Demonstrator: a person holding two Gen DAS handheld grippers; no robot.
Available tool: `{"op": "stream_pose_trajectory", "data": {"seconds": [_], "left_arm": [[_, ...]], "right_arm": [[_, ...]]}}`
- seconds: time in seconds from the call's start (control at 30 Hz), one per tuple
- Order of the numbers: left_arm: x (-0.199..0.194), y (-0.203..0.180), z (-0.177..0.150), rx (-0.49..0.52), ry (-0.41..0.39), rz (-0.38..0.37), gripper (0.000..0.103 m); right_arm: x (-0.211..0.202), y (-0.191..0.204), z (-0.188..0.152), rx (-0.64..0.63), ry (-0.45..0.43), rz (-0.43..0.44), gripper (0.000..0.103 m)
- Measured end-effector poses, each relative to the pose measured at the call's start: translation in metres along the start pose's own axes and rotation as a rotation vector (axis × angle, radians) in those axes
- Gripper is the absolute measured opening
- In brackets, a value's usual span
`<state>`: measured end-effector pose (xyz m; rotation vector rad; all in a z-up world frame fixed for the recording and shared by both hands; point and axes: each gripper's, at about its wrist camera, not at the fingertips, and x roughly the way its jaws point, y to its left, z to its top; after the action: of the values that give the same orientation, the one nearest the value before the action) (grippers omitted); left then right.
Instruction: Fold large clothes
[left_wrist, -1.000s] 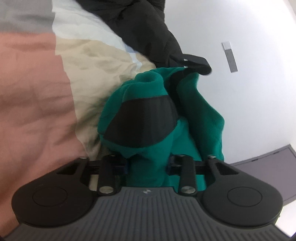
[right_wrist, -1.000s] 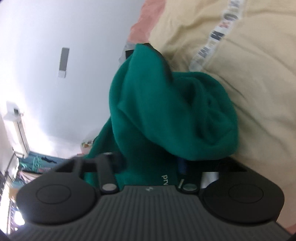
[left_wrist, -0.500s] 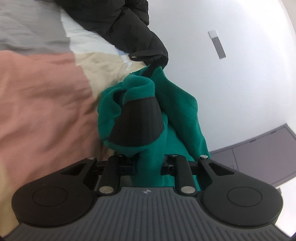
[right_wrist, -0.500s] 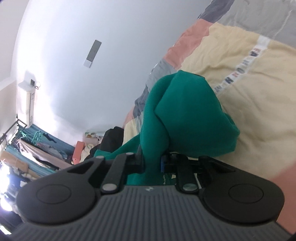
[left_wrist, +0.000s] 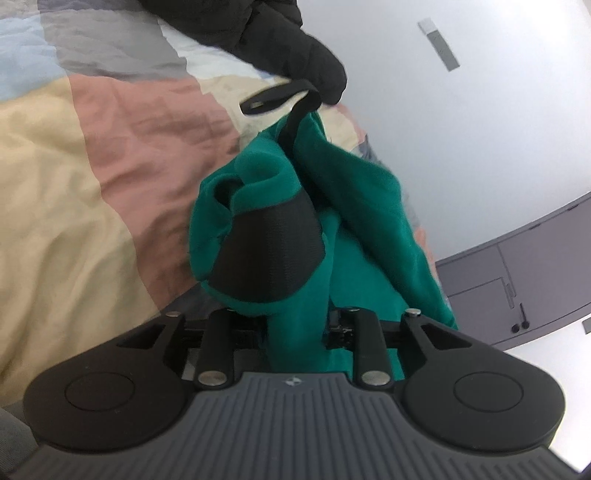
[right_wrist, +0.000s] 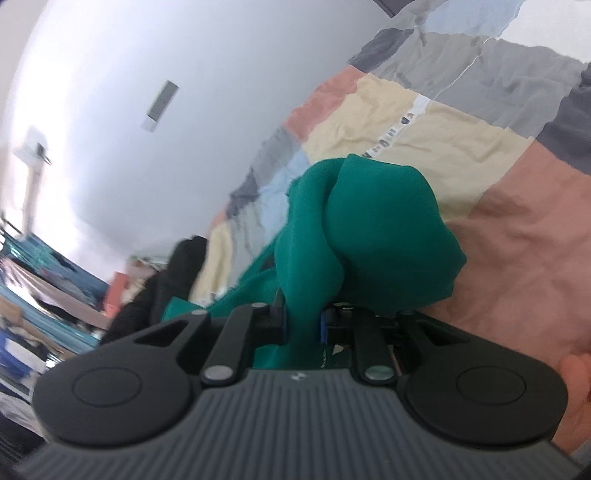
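A bed covered with a patchwork quilt (left_wrist: 110, 155) of pink, cream, grey and pale blue blocks fills the lower ground, with a plain white wall behind it and grey cabinets (left_wrist: 524, 273) off to one side.

The left gripper (left_wrist: 297, 332) is closed on a bunched fold of a green garment (left_wrist: 354, 206), the cloth filling the gap between its fingers. Just ahead of it the fabric balls up around a black ribbed panel (left_wrist: 269, 254), perhaps a cuff or hem band. Further out a black strap loop (left_wrist: 280, 96) hangs against the green, and a black jacket (left_wrist: 280, 33) lies at the far end of the bed.

The right gripper (right_wrist: 301, 326) likewise pinches a thick rope of the green garment (right_wrist: 384, 236), which swells into a rounded lump beyond the fingers and trails down toward the quilt (right_wrist: 517, 206).

The garment seems lifted off the bed and still crumpled, so this looks like the early stage: getting it up and spread. The next move probably calls for drawing the two grips apart to open the cloth flat, then laying it on the quilt clear of the jacket.
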<state>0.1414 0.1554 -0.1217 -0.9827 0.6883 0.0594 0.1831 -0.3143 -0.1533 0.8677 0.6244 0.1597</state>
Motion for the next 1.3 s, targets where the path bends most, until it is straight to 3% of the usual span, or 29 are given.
{"op": "stream_pose_trajectory", "data": {"seconds": [0.3,0.47,0.53,0.6,0.77,0.87,1.07,1.3], "left_arm": [[-0.003,-0.011,-0.004,0.072,0.035,0.048,0.064],[-0.019,-0.022,-0.012,0.112,0.007,0.078,0.069],[-0.033,-0.024,-0.014,0.094,-0.018,0.064,0.069],[-0.048,-0.026,-0.016,0.087,-0.045,0.059,0.070],[-0.091,-0.034,-0.024,0.123,-0.179,0.063,0.079],[-0.107,-0.044,-0.023,0.178,-0.244,0.065,0.079],[-0.080,-0.071,0.002,0.263,-0.228,0.088,0.080],[-0.005,-0.106,0.043,0.403,-0.201,0.180,0.080]], "right_arm": [[0.002,-0.002,-0.001,0.004,0.026,-0.027,0.024],[-0.002,-0.002,0.001,0.010,0.012,-0.055,0.035],[-0.003,-0.003,0.002,0.018,0.000,-0.058,0.045],[-0.008,-0.005,0.004,0.031,-0.032,-0.065,0.067],[-0.022,-0.003,0.009,0.028,-0.118,-0.102,0.071],[-0.027,0.003,0.013,-0.016,-0.163,-0.118,0.073],[-0.033,0.039,0.027,-0.209,-0.276,-0.139,0.073],[0.012,0.097,0.052,-0.405,-0.154,-0.015,0.073]]}}
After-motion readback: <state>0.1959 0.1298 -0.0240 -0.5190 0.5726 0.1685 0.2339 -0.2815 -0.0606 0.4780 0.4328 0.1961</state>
